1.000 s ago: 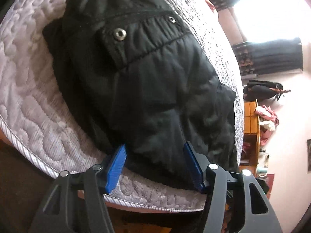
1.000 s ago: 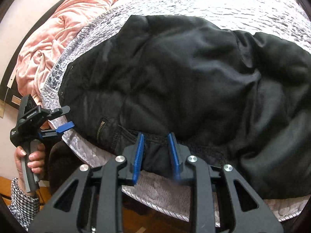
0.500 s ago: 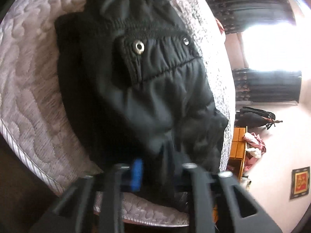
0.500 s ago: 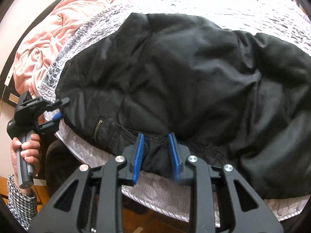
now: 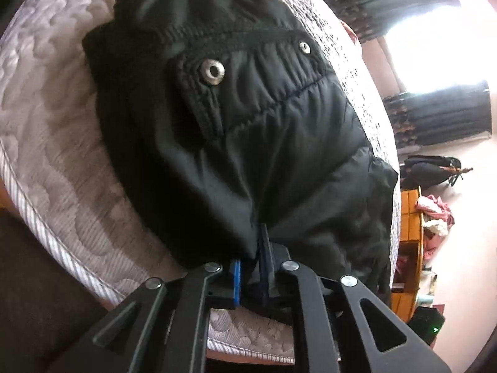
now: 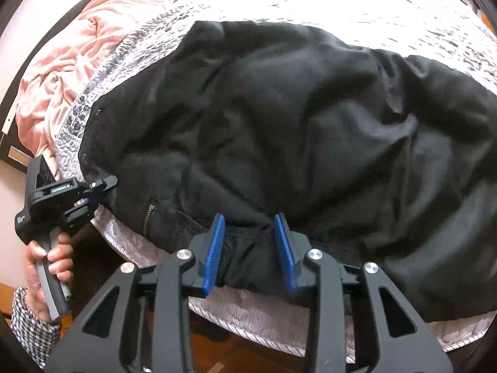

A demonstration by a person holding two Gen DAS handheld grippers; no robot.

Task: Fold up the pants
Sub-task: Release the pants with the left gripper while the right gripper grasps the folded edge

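Observation:
Black pants [image 5: 248,143] lie spread on a quilted mattress [image 5: 46,143], with a snap-button pocket flap [image 5: 214,71] facing the left wrist view. My left gripper [image 5: 251,264] is shut on the near edge of the pants at the mattress edge. In the right wrist view the pants [image 6: 295,130] fill the middle. My right gripper [image 6: 251,245] has its blue pads around a bunched piece of the pants edge, with fabric pinched between them. The left gripper [image 6: 93,192] also shows there at the left, held by a hand, at the pants edge.
A pink blanket [image 6: 80,49] is heaped at the far left of the bed. The mattress edge [image 6: 248,323] runs just below both grippers. A wooden shelf with clothes [image 5: 416,233] stands by the wall beyond the bed, under a bright window [image 5: 441,43].
My left gripper moved in to the pants edge and closed from wide open onto the fabric. My right gripper kept its hold on the edge.

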